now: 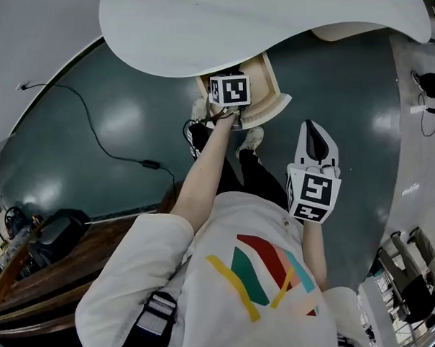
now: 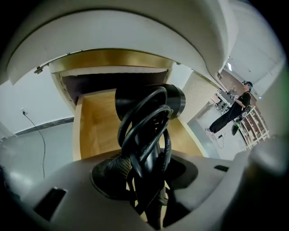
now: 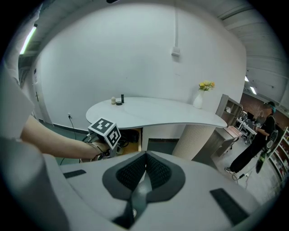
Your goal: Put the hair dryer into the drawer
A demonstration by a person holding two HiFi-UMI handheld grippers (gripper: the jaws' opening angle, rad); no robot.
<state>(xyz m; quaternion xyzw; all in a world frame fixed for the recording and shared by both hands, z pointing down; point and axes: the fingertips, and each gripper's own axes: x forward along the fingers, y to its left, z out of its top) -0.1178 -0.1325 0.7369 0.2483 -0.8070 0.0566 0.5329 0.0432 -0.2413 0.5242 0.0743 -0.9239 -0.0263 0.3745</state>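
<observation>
Gripping the black hair dryer, cord looped round it, between the left gripper's partly spread jaws, with the open wooden drawer lying just beyond them. Holding the right gripper closed on nothing, behind the left.

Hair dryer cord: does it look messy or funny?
A little. The black cord is looped loosely round the hair dryer that the left gripper holds over the open drawer, and some loops hang down between the jaws. Nothing looks spilled or broken.
</observation>
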